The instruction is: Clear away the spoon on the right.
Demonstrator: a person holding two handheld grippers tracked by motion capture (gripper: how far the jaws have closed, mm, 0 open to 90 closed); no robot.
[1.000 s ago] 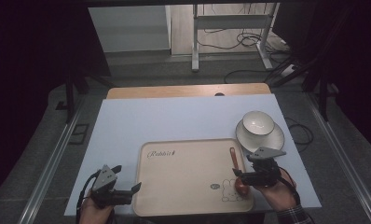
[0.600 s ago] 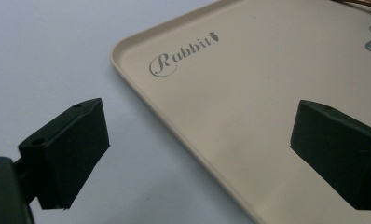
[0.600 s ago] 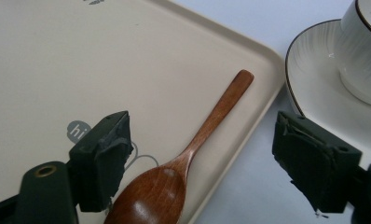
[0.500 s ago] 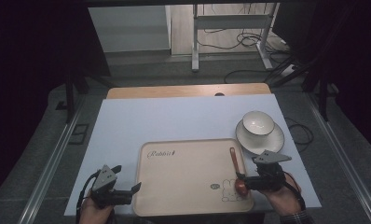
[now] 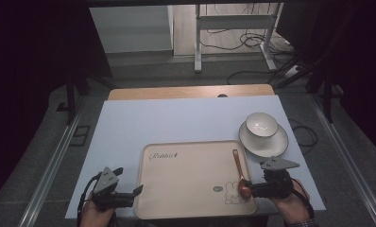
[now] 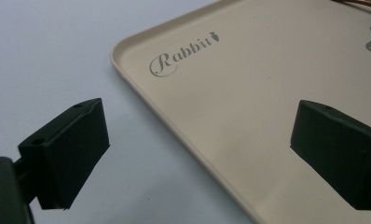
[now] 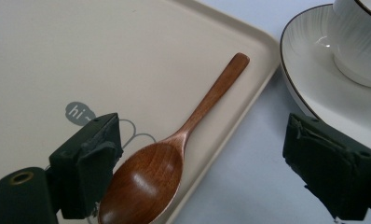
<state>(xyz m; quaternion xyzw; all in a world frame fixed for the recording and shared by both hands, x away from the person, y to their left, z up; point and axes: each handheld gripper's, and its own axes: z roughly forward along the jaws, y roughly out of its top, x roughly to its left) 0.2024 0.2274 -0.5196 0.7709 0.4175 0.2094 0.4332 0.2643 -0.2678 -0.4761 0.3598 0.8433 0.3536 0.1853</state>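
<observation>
Here the right gripper (image 7: 193, 158) stands wide, its jaws having just been opening, and nothing is pinched between them. The spoon (image 7: 174, 154) lies flat on the tray (image 7: 81, 56), near its right rim, bowl toward the person and handle pointing away toward the saucer (image 7: 314, 84). The spoon's bowl sits just beside the left jaw of that gripper's own view, close against it; I cannot tell if they touch. I judge the spoon has just been set down and let go, so the step in hand is the release. Next, the right gripper would need to back off without nudging the bowl.

The left gripper (image 6: 197, 144) is also wide, straddling the tray's near left rim. Farther off, a cup (image 5: 261, 124) stands on the saucer.
</observation>
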